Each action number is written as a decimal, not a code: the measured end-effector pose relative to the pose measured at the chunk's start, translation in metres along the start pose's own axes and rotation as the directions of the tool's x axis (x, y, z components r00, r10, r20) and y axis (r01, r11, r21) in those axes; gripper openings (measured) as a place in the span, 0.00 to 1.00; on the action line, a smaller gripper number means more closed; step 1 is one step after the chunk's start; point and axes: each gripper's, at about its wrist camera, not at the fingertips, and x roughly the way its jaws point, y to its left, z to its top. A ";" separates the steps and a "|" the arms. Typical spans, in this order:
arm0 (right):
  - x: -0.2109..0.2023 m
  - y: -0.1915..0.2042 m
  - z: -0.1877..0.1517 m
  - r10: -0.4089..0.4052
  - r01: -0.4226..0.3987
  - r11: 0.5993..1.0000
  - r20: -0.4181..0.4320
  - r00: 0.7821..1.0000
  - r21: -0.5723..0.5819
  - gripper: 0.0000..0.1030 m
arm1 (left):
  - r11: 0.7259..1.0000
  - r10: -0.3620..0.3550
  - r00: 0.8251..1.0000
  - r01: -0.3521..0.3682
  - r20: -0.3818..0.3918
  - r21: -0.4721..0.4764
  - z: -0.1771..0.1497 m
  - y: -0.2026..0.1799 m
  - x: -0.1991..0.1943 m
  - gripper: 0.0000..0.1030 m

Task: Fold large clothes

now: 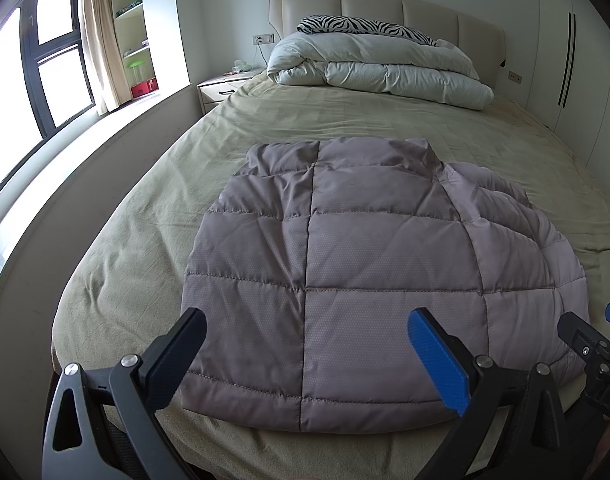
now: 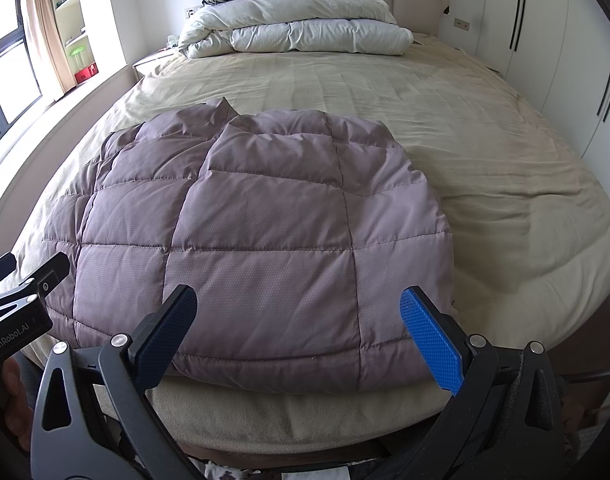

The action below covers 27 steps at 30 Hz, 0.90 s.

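A mauve quilted puffer jacket [image 1: 345, 264] lies folded into a rough rectangle on the beige bed [image 1: 137, 248], its hem toward the foot edge and collar toward the headboard. My left gripper [image 1: 305, 352] hovers open over the hem's left half, nothing between its fingers. In the right wrist view the same jacket [image 2: 265, 240] fills the middle, and my right gripper [image 2: 301, 328] stands open above the hem's right part. Each gripper shows at the edge of the other's view: the right gripper [image 1: 589, 328] at far right, the left gripper [image 2: 29, 272] at far left.
A rolled white duvet [image 1: 381, 68] and a zebra-print pillow [image 1: 361, 26] lie by the padded headboard. A nightstand [image 1: 221, 88] stands left of the bed, with a window ledge and shelves beyond. Wardrobe doors [image 2: 557, 52] line the right side. Bare sheet [image 2: 485, 152] stretches right of the jacket.
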 end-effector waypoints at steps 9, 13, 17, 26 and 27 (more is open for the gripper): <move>0.000 0.000 0.000 0.000 0.000 1.000 -0.001 1.000 0.000 1.00 | 1.000 0.001 1.000 -0.001 -0.001 0.000 0.000 0.000 -0.001 1.00; 0.000 0.000 -0.001 0.001 -0.001 1.000 -0.001 1.000 0.000 1.00 | 1.000 0.001 1.000 -0.001 0.000 0.001 0.000 0.000 0.000 1.00; 0.000 0.000 -0.001 0.003 -0.003 1.000 -0.002 1.000 0.000 1.00 | 1.000 0.001 1.000 -0.001 -0.001 0.001 0.000 0.000 -0.001 1.00; 0.001 0.000 -0.003 0.004 -0.004 1.000 -0.004 1.000 0.001 1.00 | 1.000 0.001 1.000 -0.001 -0.001 0.000 -0.001 0.000 0.000 1.00; 0.001 0.000 -0.003 0.004 -0.004 1.000 -0.004 1.000 0.001 1.00 | 1.000 0.000 1.000 0.000 -0.001 0.001 0.000 0.000 0.000 1.00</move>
